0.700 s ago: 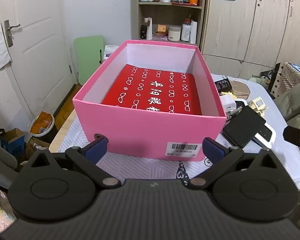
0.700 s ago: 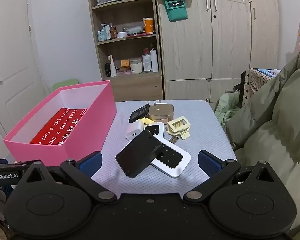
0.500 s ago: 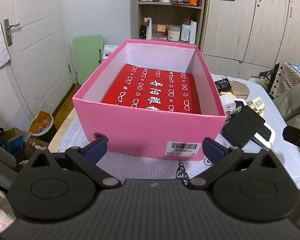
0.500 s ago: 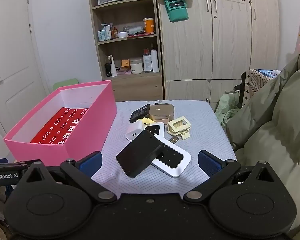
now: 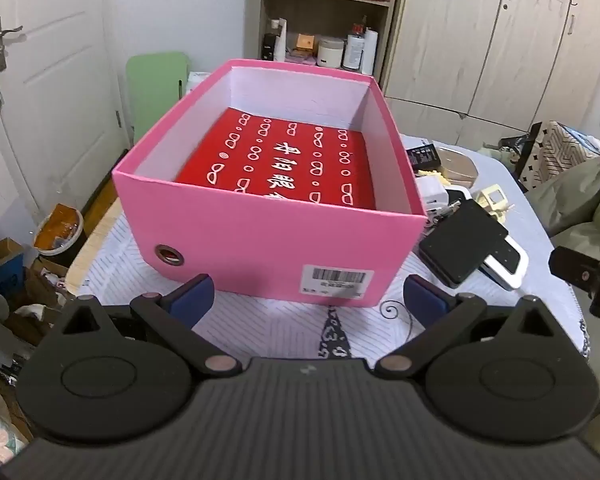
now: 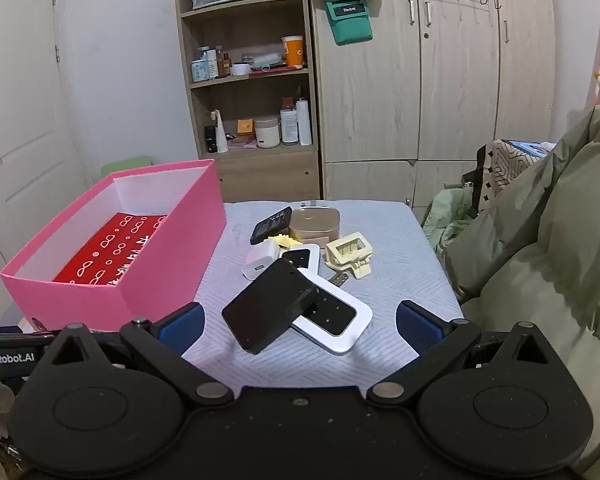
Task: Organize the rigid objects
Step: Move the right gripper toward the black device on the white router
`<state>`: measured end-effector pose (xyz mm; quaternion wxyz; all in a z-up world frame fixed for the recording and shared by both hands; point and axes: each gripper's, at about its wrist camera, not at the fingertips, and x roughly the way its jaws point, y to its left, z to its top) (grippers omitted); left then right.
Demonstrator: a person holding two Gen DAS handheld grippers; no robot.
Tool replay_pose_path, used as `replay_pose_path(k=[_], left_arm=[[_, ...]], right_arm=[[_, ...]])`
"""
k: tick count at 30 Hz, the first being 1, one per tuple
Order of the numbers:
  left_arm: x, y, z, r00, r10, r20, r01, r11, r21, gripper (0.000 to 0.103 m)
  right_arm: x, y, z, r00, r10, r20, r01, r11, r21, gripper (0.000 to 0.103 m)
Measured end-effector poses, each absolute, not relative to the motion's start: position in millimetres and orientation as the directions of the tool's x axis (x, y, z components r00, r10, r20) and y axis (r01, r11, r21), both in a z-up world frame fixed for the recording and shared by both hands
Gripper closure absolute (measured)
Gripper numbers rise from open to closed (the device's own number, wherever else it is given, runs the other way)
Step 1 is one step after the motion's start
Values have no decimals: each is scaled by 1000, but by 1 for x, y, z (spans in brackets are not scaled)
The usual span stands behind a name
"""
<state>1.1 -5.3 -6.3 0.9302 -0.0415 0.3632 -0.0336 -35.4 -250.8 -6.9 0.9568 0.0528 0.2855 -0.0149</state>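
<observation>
A pink box (image 5: 260, 240) with a red patterned sheet (image 5: 284, 156) on its floor stands on the table's left; it also shows in the right wrist view (image 6: 172, 252). Right of it lies a pile: a black slab (image 6: 266, 310) leaning on a white-rimmed device (image 6: 332, 320), a white charger (image 6: 258, 260), a yellow hair claw (image 6: 350, 254), a tan tin (image 6: 314, 222) and a black remote (image 6: 272, 224). My left gripper (image 5: 306, 298) is open and empty before the box. My right gripper (image 6: 298, 324) is open and empty, just short of the black slab.
The table wears a pale striped cloth (image 6: 392, 232). An olive padded coat (image 6: 548, 260) bulges at the right edge. A shelf unit (image 6: 248, 92) and wardrobes (image 6: 420, 80) stand behind. A door (image 5: 40, 80), a green stool (image 5: 156, 80) and floor clutter (image 5: 28, 256) lie left.
The left gripper has risen and pulled back slightly, so the box sits lower in its view. The right gripper has hardly moved. Both stay open.
</observation>
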Motion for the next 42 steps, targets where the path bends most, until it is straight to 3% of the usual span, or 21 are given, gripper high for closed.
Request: replay_pose_path(k=[42], left_arm=[[-8,-45,-13,778,-85,-622,35,995,-92,0]], right_arm=[[-48,-285,-19,864,-53,-500,102,992,70,0]])
